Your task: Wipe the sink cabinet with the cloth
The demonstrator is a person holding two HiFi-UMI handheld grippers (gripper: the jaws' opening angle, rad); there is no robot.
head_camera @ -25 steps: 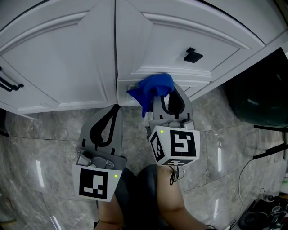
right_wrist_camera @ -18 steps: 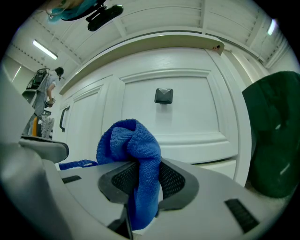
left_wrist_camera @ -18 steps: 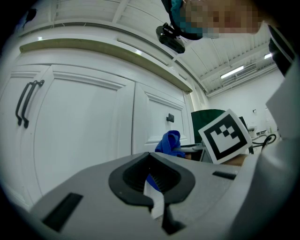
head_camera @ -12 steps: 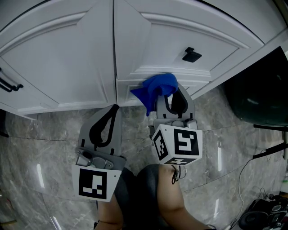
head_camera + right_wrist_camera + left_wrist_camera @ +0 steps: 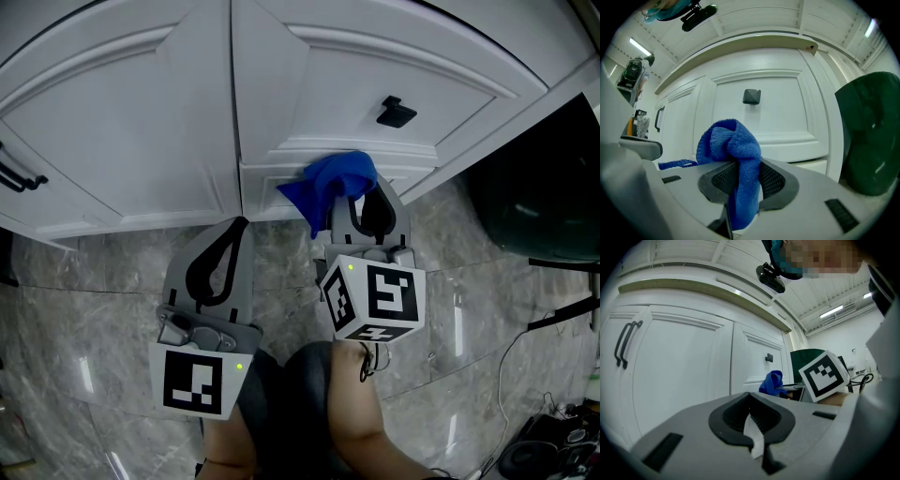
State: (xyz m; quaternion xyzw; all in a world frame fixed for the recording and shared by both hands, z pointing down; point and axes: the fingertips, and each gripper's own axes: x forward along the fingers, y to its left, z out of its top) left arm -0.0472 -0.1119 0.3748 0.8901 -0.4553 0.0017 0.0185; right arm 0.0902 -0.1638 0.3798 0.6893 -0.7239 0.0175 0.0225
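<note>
Far left, a pair of black bar handles [image 5: 19,174] at the picture edge. Then the sink cabinet [image 5: 122,122]: two white panelled doors in full view, meeting at one vertical seam.

Left gripper [image 5: 241,226] hovers low over the grey marble floor [image 5: 84,281], below the left-hand door. Its jaws are pressed together with nothing but a thin white strip between them. It is apart from the cabinet.

Right gripper [image 5: 364,208] is just beside it, one marker cube on each, so two cubes. Its jaws are clamped on the one blue cloth [image 5: 333,181], which bunches up above the tips and hangs down between them. The cloth sits at the bottom rail of the right-hand door, near the seam. It looks to be against the white face, but I can't confirm contact.

One square black knob [image 5: 397,112] is on the right-hand door, above the cloth.

Far right, one dark green rounded object [image 5: 534,202] stands on the floor beside the cabinet.
</note>
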